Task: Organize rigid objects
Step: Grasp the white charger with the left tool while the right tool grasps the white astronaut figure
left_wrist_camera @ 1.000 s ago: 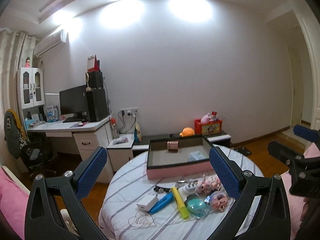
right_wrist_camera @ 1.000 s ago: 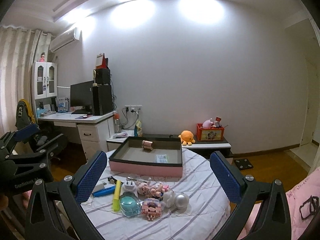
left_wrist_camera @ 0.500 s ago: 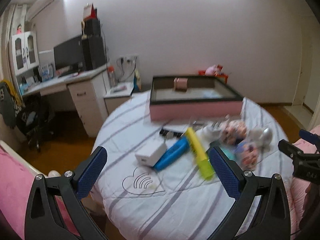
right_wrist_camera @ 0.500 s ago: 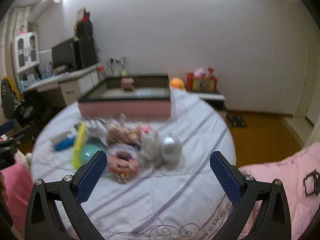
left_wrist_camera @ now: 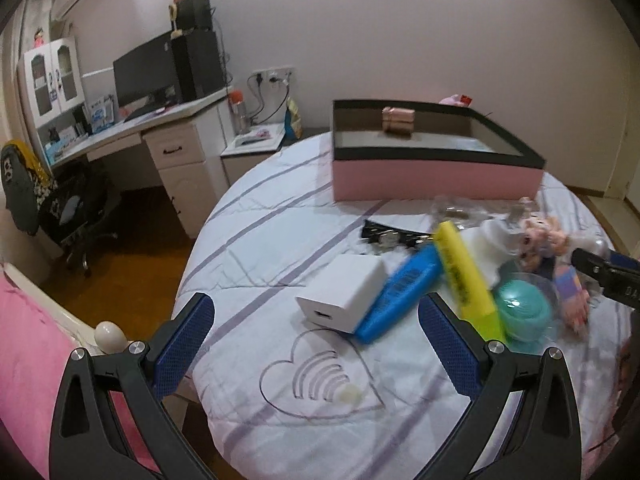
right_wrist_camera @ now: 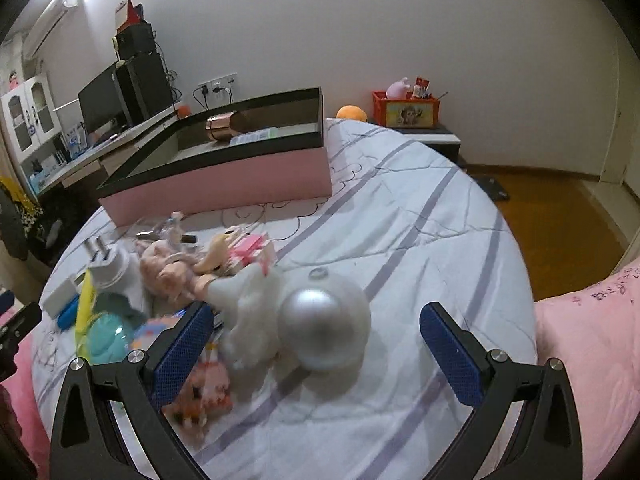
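1. Blue-padded left tongs (left_wrist_camera: 316, 344) spread wide, nothing held, hovering over the striped cover of the round bench (left_wrist_camera: 256, 240), just short of the white charger block (left_wrist_camera: 342, 298).
2. Right tongs (right_wrist_camera: 312, 352) also wide open and empty; silver ball (right_wrist_camera: 324, 324) sits between the pads but untouched, as far as I can tell.
3. Clutter pile near bench front: blue case (left_wrist_camera: 400, 298) touching the charger, yellow highlighter (left_wrist_camera: 466, 276) leaning across it, teal round thing (left_wrist_camera: 522, 314) beside that, plus plush and doll bits, blurred.
4. Pink box with black rim (left_wrist_camera: 436, 178) at the far side, open top; copper cylinder (right_wrist_camera: 220, 128) already lying inside with a small flat packet, otherwise mostly bare.
5. Step: approach, no grasp yet. Task looks early, with most items outside the box.
6. Next, probably: lower the right tongs around the ball, or the left onto the charger, close, lift, carry to the box. Ball may roll or slip; grip across its middle.
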Demonstrator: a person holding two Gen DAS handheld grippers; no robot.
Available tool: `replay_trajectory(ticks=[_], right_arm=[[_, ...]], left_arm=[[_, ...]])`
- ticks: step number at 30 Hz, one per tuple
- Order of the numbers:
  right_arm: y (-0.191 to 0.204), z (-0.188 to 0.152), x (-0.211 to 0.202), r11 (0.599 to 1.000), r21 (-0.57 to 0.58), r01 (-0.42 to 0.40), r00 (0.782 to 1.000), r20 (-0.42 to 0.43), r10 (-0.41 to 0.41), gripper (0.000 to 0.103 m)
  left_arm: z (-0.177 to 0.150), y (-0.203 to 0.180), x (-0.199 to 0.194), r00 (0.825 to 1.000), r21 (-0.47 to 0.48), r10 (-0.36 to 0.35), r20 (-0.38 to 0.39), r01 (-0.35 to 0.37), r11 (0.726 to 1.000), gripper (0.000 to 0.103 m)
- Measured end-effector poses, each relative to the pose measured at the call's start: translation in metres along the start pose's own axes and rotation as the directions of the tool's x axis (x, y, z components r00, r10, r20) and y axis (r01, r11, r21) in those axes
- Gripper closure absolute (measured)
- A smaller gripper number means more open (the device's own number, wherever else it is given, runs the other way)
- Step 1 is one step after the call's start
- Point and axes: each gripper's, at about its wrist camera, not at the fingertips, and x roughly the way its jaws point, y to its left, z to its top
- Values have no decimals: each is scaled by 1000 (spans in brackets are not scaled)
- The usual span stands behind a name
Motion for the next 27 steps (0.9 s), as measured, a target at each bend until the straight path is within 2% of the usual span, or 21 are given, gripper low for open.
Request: replay_trajectory(ticks=[3,5,7,14,17,18,20,22,27], right_arm=[[-8,5,8,998,36,-57,998,-29,58,3],[-8,6,10,997,34,-66,997,-33,67,17],[-5,6,11,997,19,-80,996,-35,81,28],[2,9,14,997,-7,-72,997,-41,71,30],[2,9,14,998,-14,-65,997,-39,65,30],[3,10,14,998,-15,-64,997,-37,63,30],[4,9,14,998,-21,-60,998,-34,59,30],[5,9,13,998,-24,-57,998,-30,56,30],[7,9,10,998,-43,-49,999,-22,48,30]], left_arm=[[2,5,16,1000,-10,-6,-27,6,1000,0],[5,6,26,999,-7,-5,-38,5,1000,0],[7,8,37,998,-8,-3,-58,2,1000,0],[10,18,58,990,-79,-110,-84,103,991,2],[10,21,62,979,-91,-183,-88,175,980,23],[10,19,63,979,-80,-178,-98,170,982,36],[9,9,63,987,-12,-125,-104,125,992,48],[9,4,61,987,21,-131,-97,134,991,61],[9,0,55,989,42,-122,-88,126,991,62]])
